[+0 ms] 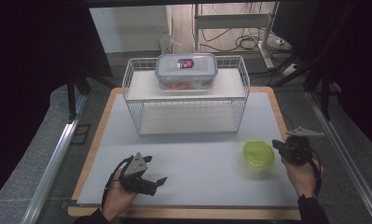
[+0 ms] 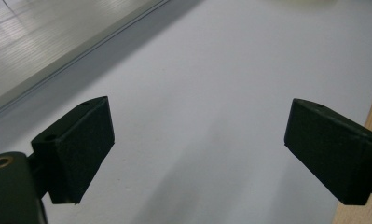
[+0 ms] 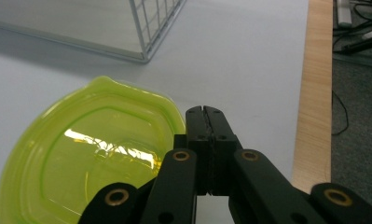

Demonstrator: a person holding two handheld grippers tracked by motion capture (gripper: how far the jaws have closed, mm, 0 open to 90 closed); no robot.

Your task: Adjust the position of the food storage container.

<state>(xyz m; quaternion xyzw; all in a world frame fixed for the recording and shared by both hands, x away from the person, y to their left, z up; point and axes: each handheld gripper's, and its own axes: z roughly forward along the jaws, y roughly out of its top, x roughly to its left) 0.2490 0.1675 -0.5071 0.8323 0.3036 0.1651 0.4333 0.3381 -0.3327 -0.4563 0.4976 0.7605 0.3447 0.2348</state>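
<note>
Green lid point(image 3: 81, 163) near edge cut off; right tool point(image 3: 205, 112) closed

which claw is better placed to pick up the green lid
Right. The right claw sits right beside the lid, jaws shut with nothing between them. The left claw is open but well off across the mat.
</note>
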